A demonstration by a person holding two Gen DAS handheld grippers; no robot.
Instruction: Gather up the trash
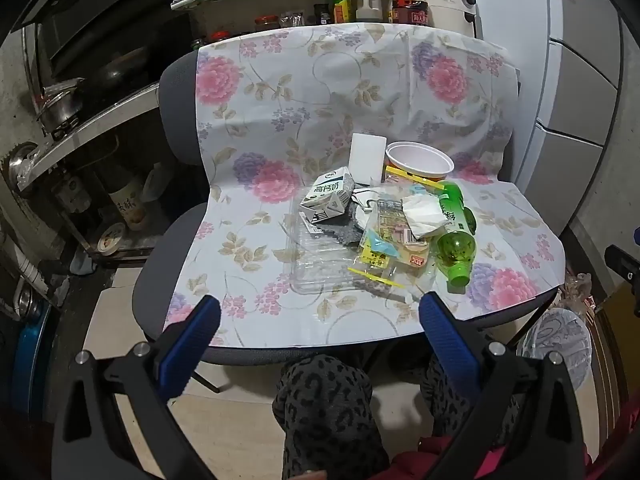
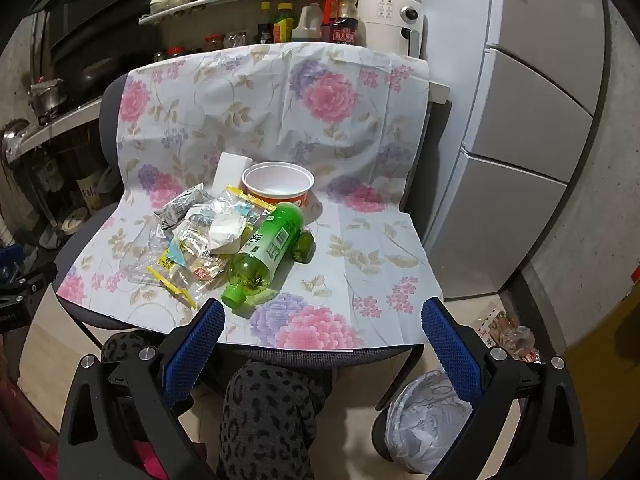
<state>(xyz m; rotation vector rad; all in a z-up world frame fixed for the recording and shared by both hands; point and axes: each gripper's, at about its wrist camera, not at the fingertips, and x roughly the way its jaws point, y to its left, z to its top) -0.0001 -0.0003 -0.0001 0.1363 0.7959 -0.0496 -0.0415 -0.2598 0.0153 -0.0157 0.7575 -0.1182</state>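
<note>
A pile of trash lies on a chair draped in a floral cloth (image 1: 280, 92) (image 2: 360, 240). In it are a green plastic bottle (image 1: 456, 236) (image 2: 268, 252), a milk carton (image 1: 328, 196) (image 2: 178, 208), a white noodle bowl (image 1: 420, 160) (image 2: 278, 184), a crumpled tissue (image 1: 424, 212) (image 2: 228, 232), a clear plastic tray (image 1: 320, 264) and several wrappers (image 1: 384, 240) (image 2: 188, 256). My left gripper (image 1: 320, 312) is open, hovering before the seat's front edge with nothing between its blue fingers. My right gripper (image 2: 324, 316) is open too, just short of the bottle's cap.
A bin lined with a white bag (image 2: 428, 424) (image 1: 560, 344) stands on the floor at the right of the chair. A person's patterned trouser legs (image 1: 324, 408) (image 2: 264, 416) are below the seat. A fridge (image 2: 532, 120) is at the right, shelves of bottles (image 1: 360, 4) behind.
</note>
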